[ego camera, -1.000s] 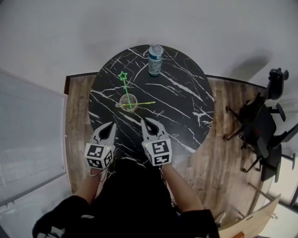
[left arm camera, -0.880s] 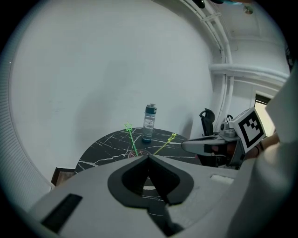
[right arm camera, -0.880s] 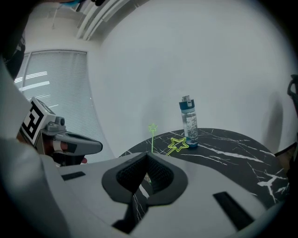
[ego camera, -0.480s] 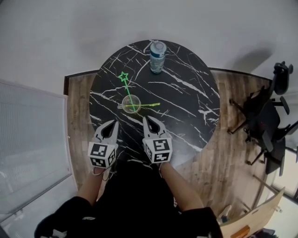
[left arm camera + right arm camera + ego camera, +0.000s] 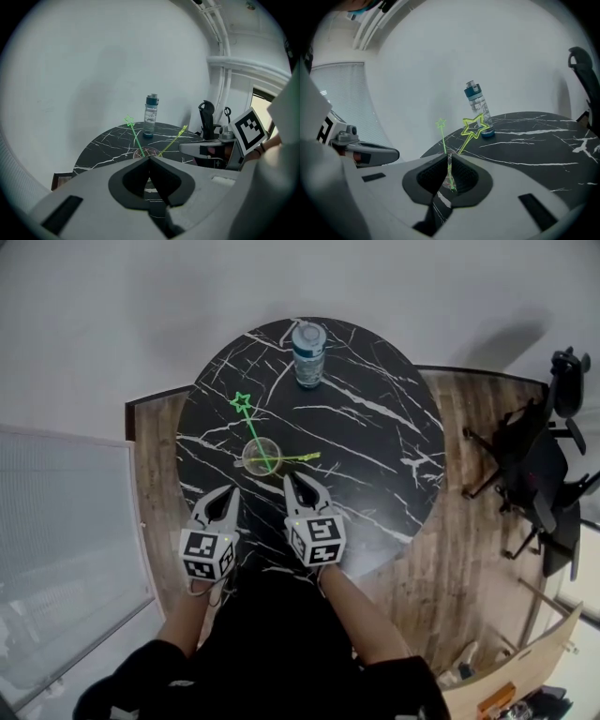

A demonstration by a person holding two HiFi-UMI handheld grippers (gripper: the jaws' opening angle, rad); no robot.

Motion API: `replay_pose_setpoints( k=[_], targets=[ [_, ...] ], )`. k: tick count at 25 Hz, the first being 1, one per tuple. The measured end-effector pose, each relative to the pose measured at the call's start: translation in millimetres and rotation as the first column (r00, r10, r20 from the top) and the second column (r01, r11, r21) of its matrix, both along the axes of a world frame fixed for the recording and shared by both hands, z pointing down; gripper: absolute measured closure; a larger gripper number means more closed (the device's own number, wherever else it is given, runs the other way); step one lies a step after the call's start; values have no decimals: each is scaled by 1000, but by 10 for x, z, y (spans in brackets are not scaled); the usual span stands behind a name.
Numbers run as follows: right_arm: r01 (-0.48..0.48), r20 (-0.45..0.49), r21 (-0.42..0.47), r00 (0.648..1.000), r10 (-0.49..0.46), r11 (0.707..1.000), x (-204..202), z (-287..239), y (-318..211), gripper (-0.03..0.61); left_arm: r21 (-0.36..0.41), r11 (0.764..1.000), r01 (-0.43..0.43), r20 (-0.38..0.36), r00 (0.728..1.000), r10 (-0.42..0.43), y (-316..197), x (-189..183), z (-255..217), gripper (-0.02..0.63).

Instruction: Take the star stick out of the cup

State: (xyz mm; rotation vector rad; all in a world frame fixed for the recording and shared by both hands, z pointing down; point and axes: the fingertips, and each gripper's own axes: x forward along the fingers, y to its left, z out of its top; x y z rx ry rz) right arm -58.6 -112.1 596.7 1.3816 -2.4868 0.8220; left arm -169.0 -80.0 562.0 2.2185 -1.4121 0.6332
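Head view: we poise left gripper (image 5: 225, 494) and right gripper (image 5: 298, 482), jaws together and empty, near the cup (image 5: 261, 456) propping the star stick (image 5: 249, 424)

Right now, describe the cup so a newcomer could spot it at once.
Find the round black marble table. Left of its middle, nearer the person than the capped bottle, stands the clear cup. It alone holds two thin green sticks fanning outward.
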Motion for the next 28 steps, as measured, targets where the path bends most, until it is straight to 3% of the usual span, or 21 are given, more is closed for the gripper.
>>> replay_pose_setpoints(
  k=[2, 4, 15, 28],
  targets=[
    [-16, 22, -6, 1000, 16, 1000, 2, 6, -40, 578, 1, 1000, -12, 4, 1000, 12, -40, 23, 8, 615],
    [-32, 42, -15, 999, 32, 999, -7, 24, -72, 514, -3, 1000, -22, 8, 1000, 22, -66, 37, 19, 615],
    [-79, 154, -82, 984, 91, 994, -27, 149, -174, 472, -40, 997, -63, 17, 998, 64, -123, 109, 151, 615],
    [-76, 191, -98, 977, 94, 992, -63, 190, -362, 476, -40, 999, -10, 19, 1000, 11, -86, -60, 145, 615]
  ],
)
